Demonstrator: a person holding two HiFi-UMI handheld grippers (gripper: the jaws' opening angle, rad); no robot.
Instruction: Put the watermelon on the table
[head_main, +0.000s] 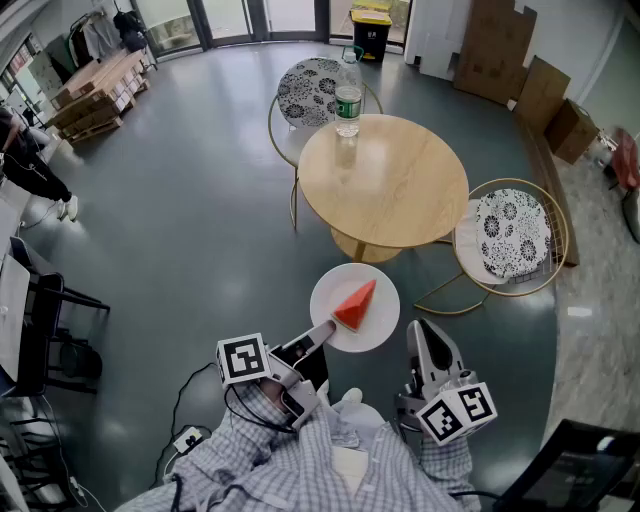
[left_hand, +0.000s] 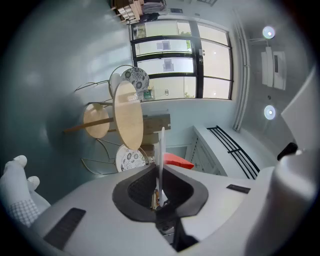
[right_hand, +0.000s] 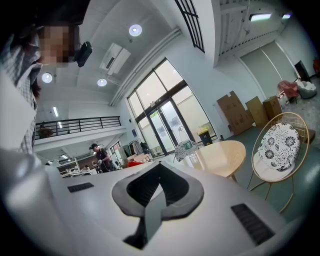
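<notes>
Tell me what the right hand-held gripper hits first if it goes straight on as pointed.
Probably the round wooden table: the shut, empty right hand-held gripper points roughly level toward it from slightly above its top. It might skim over toward the water bottle; depth is unclear.

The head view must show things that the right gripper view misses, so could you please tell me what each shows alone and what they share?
Only the head view: the left gripper clamped on the rim of the white plate. Only the right gripper view: ceiling lights and a balcony railing. Both: the right gripper, shut and empty, the round wooden table, the water bottle and a patterned chair.
</notes>
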